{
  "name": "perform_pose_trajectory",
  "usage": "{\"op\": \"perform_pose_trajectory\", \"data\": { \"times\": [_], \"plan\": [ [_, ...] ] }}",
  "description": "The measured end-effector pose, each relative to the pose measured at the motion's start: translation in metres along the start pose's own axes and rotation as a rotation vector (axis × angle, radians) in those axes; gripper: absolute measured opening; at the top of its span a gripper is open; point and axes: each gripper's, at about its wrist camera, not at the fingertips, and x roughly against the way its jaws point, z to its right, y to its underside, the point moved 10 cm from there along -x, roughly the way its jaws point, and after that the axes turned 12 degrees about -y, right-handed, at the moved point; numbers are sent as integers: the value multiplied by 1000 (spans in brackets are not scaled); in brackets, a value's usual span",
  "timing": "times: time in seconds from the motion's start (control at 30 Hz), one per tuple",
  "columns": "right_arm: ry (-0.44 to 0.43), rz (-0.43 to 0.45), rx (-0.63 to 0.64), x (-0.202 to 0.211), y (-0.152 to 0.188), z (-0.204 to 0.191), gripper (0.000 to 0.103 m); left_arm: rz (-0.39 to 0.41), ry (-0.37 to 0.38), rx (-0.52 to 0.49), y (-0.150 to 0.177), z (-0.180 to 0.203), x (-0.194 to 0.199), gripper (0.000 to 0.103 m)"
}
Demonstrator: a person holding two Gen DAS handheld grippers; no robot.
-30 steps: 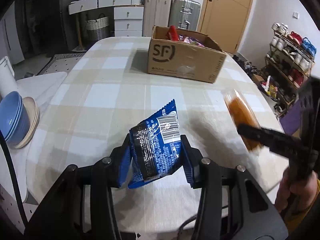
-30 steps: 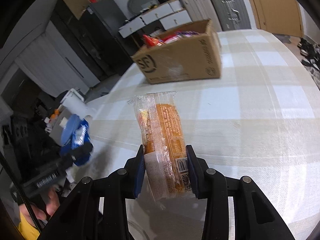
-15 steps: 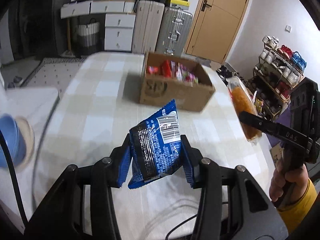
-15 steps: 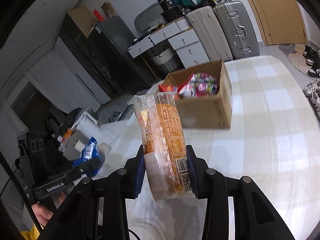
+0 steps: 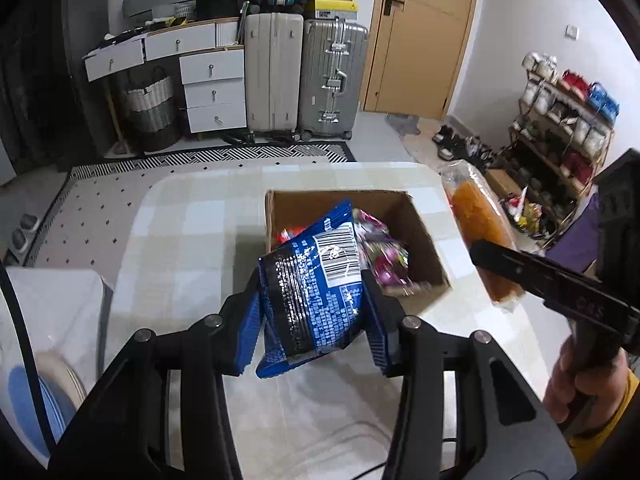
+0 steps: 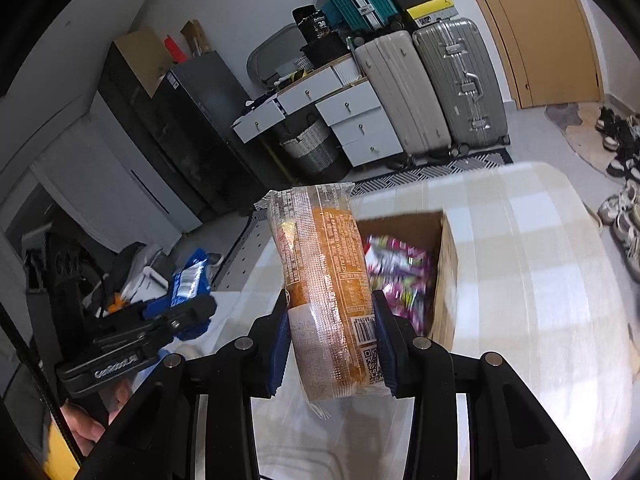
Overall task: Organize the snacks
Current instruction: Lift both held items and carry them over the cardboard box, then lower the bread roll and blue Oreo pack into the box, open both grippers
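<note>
Pretty far along I'd say: the cardboard box (image 5: 420, 236) on the worktop (image 5: 192, 240) already holds a pile of wrapped snacks. Two left, both up in the air. Left gripper (image 5: 310, 316) fingers pinch a blue snack bag (image 5: 316, 292), right gripper (image 6: 332, 344) fingers pinch an orange cake pack (image 6: 324, 276) (clear wrapper). Neither is dropped in yet.
</note>
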Motion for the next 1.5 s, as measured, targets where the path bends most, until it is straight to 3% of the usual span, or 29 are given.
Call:
{"op": "perform_pose_trajectory", "data": {
  "times": [0.13, 0.43, 0.6, 0.7, 0.9, 1.07, 1.5],
  "plan": [
    [5, 2, 24, -13, -17, 5, 38, -30, 1, -24, -31, 9, -36, 42],
    [-2, -20, 6, -49, -35, 30, 38, -145, 121, -11, -73, 35, -132, 42],
    [3, -67, -12, -72, -25, 48, 38, -186, 148, -49, -69, 54, -171, 42],
    [67, -94, 37, -79, -19, 58, 38, -211, 154, -53, -56, 62, -187, 42],
    [58, -111, 25, -84, -12, 73, 38, -234, 146, -58, -49, 69, -230, 42],
    [52, -119, 25, -89, -10, 75, 38, -225, 145, -35, -47, 69, -244, 43],
    [46, -117, -16, -96, -10, 81, 38, -191, 130, -17, -37, 50, -211, 47]
  ]
}}
